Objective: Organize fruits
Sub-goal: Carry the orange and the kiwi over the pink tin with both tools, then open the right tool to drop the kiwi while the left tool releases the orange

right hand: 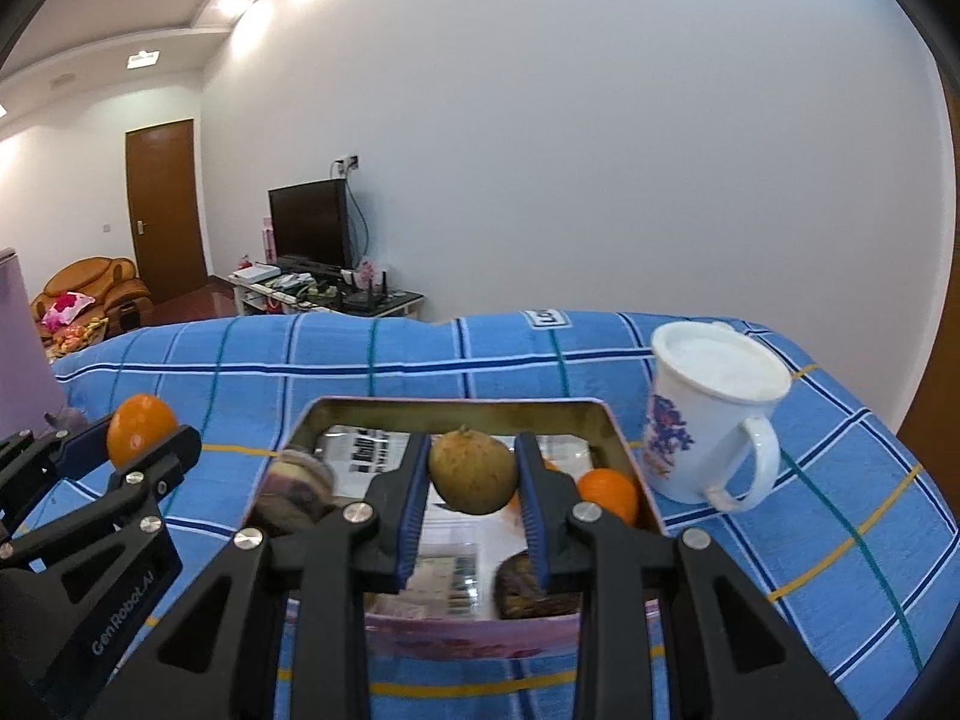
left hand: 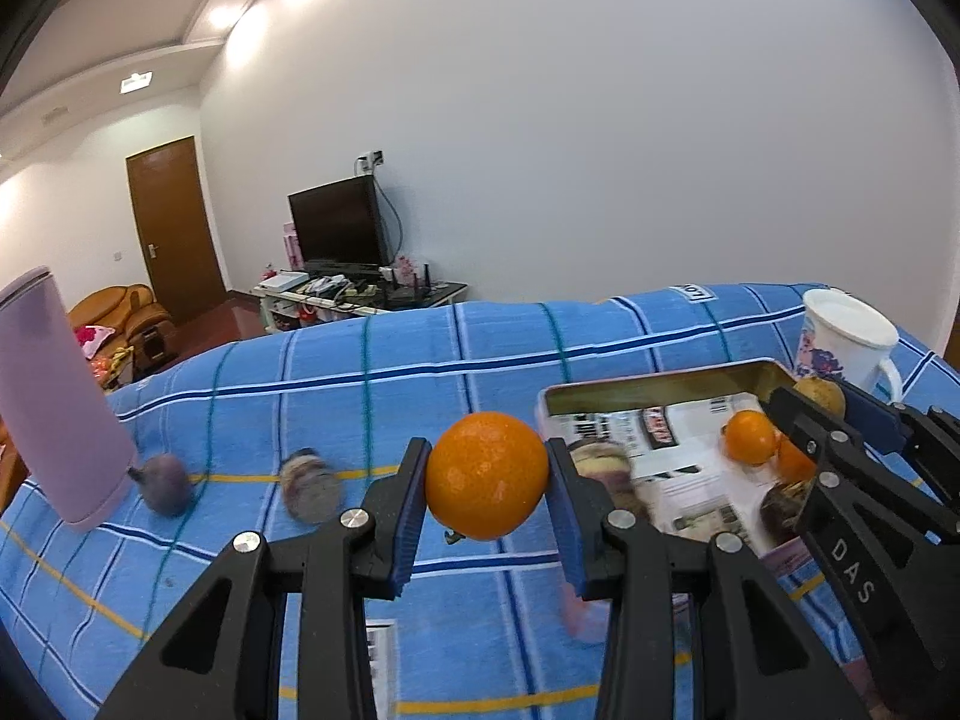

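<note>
Left gripper (left hand: 487, 477) clamped on orange (left hand: 487, 475); tin (left hand: 660, 387) lies to its right. Right gripper (right hand: 473, 471) clamps brown fruit (right hand: 473, 471) directly over the tin, so it's nearer.

Both wrist cams sat low and close over the blue checked cloth (left hand: 420, 360), facing the far wall; both caught the tin (right hand: 456, 405).

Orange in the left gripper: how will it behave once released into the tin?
The orange is round, so it will likely roll on the tin's glossy paper lining. The left gripper holds it only at its sides, so the smooth peel may slip. It shows no denting, so it is probably firm.
</note>
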Demonstrator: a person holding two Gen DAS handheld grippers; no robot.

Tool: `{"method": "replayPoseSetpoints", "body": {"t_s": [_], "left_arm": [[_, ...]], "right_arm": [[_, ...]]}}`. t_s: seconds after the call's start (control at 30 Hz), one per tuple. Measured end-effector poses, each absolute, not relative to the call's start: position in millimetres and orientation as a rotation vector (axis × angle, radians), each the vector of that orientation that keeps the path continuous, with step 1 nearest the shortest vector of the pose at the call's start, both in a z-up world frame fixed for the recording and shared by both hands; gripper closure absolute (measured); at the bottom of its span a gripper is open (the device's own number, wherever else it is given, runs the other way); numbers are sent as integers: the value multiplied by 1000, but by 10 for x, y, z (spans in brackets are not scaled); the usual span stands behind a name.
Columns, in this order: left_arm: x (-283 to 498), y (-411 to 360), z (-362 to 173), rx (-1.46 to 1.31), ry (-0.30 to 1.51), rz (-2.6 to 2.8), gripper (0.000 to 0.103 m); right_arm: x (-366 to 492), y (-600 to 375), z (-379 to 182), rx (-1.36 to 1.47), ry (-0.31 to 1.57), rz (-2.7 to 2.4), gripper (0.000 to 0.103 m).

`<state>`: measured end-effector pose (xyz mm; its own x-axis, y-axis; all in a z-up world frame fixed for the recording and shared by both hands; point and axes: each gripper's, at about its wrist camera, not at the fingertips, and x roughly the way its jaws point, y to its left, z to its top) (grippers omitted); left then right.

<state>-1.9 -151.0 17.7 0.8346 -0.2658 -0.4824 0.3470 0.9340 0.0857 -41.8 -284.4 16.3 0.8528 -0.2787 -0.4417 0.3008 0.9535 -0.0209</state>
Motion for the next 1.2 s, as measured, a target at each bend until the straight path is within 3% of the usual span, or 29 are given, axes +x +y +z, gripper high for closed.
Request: {"method": "replayPoseSetpoints", "body": {"t_s": [0.43,1.2], "left_arm": [[90,-1956,55,198,517,-378,63],[305,-2005,-11,214,513,-384,63]], "right_arm": [[-281,-3182,39,63,543,-333,72],[-7,-3175,-135,83,670,-210,71]]}}
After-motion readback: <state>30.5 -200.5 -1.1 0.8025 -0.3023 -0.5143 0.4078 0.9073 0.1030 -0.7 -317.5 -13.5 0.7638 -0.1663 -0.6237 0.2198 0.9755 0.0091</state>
